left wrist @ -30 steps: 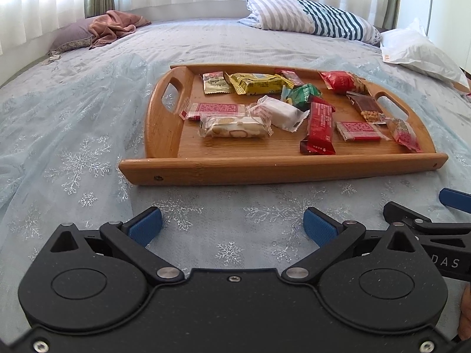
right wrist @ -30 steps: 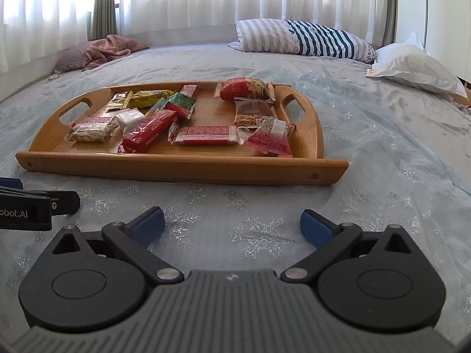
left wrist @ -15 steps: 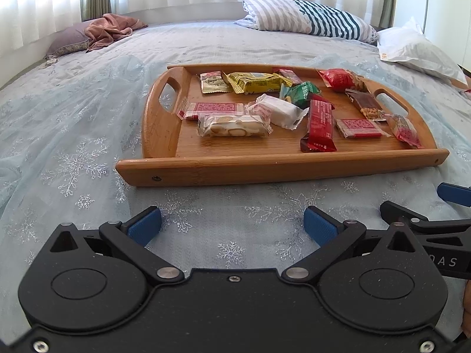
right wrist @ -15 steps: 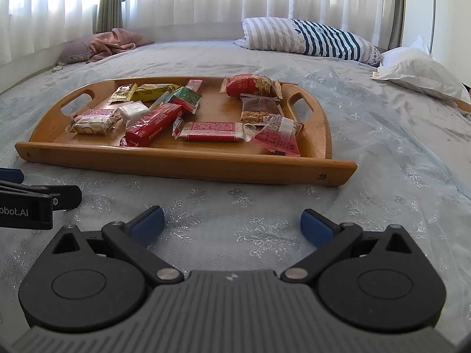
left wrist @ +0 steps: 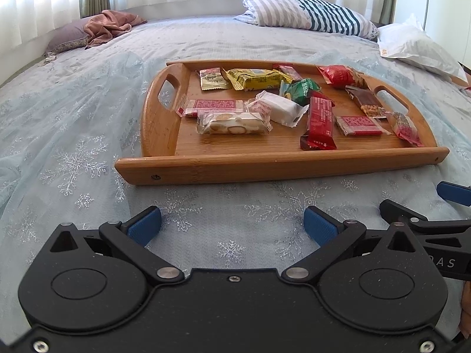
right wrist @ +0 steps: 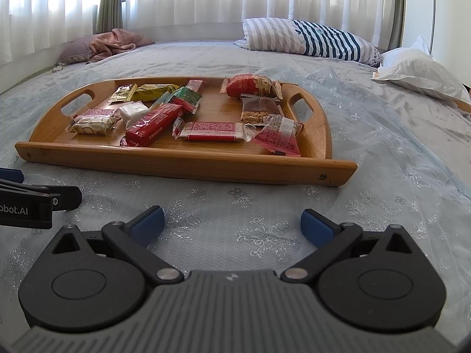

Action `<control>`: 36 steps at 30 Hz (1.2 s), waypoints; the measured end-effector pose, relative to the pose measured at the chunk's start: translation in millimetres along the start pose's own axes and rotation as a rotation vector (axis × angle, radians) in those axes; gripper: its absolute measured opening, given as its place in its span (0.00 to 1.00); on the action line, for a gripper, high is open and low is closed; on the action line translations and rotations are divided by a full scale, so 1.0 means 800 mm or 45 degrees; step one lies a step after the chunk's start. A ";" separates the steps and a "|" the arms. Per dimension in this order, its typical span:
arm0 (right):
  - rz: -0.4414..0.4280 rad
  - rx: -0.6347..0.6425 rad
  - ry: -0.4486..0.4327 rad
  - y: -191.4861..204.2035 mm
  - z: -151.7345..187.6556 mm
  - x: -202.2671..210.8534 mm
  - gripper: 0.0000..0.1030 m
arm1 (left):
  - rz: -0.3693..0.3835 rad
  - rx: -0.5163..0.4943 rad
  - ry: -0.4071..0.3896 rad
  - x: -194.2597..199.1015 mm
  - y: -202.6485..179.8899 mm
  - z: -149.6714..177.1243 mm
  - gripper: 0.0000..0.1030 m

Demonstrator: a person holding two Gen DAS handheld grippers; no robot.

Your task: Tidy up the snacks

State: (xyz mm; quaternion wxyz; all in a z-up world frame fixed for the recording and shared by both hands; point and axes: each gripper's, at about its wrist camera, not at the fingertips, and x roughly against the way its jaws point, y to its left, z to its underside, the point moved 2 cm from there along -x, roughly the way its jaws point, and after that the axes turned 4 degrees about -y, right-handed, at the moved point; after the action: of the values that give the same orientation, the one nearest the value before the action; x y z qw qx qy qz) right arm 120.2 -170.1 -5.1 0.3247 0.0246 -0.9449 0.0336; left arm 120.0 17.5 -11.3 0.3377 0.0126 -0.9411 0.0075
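A wooden tray (left wrist: 265, 163) with two handle slots lies on the bed; it also shows in the right wrist view (right wrist: 188, 166). On it lie several wrapped snacks: a long red bar (left wrist: 319, 120) (right wrist: 156, 123), a white packet (left wrist: 279, 107), a clear-wrapped nougat bar (left wrist: 232, 123), a yellow packet (left wrist: 256, 78), a green packet (left wrist: 300, 88), a red peanut bag (right wrist: 253, 86). My left gripper (left wrist: 232, 226) is open and empty, just short of the tray's near edge. My right gripper (right wrist: 231, 225) is open and empty beside it.
The bed is covered with a pale blue snowflake-lace spread (left wrist: 73, 158). A striped pillow (left wrist: 309, 14) and a white pillow (right wrist: 418, 70) lie at the far right. A purple pillow with a pink cloth (left wrist: 97, 29) lies far left. Curtains hang behind.
Both grippers have shifted slightly and tilted up a little, so the tray sits lower in both views. Nothing on the tray has moved. Both stay open.
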 end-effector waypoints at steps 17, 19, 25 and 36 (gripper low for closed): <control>0.000 0.001 0.000 0.000 0.000 0.000 1.00 | -0.009 0.004 0.029 -0.001 -0.001 -0.003 1.00; 0.000 0.001 0.000 0.000 0.000 0.000 1.00 | -0.009 0.006 0.033 -0.001 0.000 -0.004 1.00; 0.000 0.001 0.000 0.000 0.000 0.000 1.00 | -0.010 0.008 0.037 -0.001 0.000 -0.004 1.00; 0.000 0.001 0.000 0.000 0.000 0.000 1.00 | -0.008 0.011 0.041 -0.001 0.000 -0.005 1.00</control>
State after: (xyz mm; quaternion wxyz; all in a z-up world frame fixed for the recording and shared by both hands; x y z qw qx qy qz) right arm 120.2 -170.4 -5.2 0.3245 0.0246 -0.9450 0.0339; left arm 123.1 18.0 -9.2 0.3527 0.0169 -0.9355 0.0107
